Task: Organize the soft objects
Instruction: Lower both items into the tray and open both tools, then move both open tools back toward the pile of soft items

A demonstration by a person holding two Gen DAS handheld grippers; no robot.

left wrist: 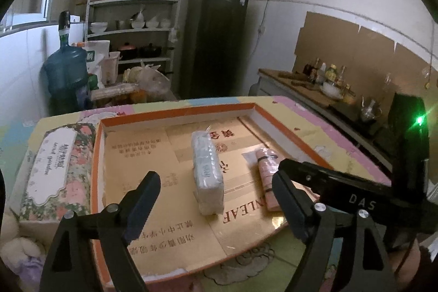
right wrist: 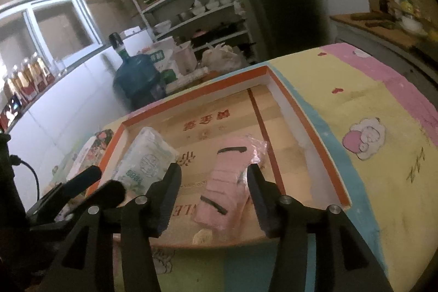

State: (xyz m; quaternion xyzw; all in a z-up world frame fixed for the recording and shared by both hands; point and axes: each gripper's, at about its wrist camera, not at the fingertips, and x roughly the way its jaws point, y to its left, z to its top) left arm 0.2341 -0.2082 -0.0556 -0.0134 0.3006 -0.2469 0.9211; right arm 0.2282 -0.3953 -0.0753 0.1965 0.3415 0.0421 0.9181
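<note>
Left gripper [left wrist: 216, 199]: jaws spread wide, nothing held; neither pad touches anything.
White tissue pack [left wrist: 207, 171]: lies in the tray straight ahead of the left jaws, its near end level with the fingertips and in the gap between them, clear of both pads. Long axis runs away from the jaws, roughly along their pointing line.
Right gripper [right wrist: 213, 188]: jaws about half open, empty; no pad visibly presses on anything.
Pink pack [right wrist: 228, 182]: 2 dark bands across it, lying in the tray between the right jaws and reaching beyond the tips. Long axis points away from the jaws, leaning slightly right. Whether the right finger brushes its wrapper I cannot tell.
Tray [right wrist: 298, 111]: shallow, orange-rimmed, cardboard-lined; both packs rest flat on its floor, apart from each other.
Floral tissue box [left wrist: 60, 163]: outside the tray, just left of the left jaws.
Nearer hand: each pack sits under its own gripper; the white one belongs to the left, the pink to the right.
Judgement: both packs look set down; the floral box seems the likely next soft item.
</note>
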